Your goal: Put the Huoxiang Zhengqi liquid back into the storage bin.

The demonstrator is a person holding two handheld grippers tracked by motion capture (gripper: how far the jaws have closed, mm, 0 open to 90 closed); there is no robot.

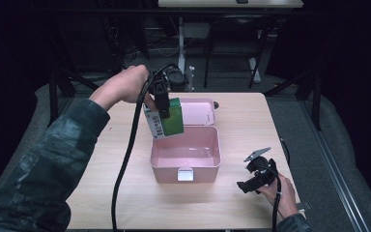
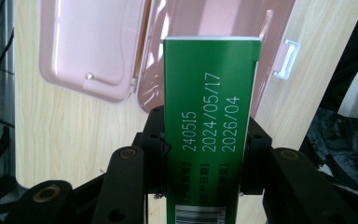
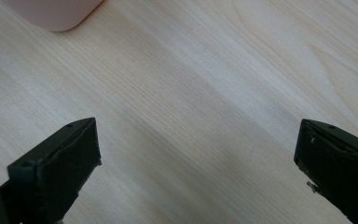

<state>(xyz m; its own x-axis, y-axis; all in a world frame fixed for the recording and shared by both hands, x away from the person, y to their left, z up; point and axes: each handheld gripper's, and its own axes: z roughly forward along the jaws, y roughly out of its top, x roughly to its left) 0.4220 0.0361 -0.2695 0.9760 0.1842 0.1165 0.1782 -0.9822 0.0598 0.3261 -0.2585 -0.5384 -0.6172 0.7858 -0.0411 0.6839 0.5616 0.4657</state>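
Clearly the step in hand is loading: the left gripper holds a green carton in the air over the back left corner of an open pink box, so the carton is on its way in and has not yet been let go. In the left gripper view its fingers press on the two narrow sides of the carton, whose printed dates face the camera, and the carton hangs tilted, its lower end toward the box.

The box stands near the middle of the counter with its lid thrown back flat behind it and a white latch on its front wall. Its inside looks empty, as far as the high view tells; nothing lies on the pink floor.

The next move, as I judge it, calls for bringing the carton down past the rim, turning it so it fits the box's length, and only then opening the fingers.

The right gripper rests low on the counter to the right of the box, well apart from it, its fingers spread wide with only bare wood between them.
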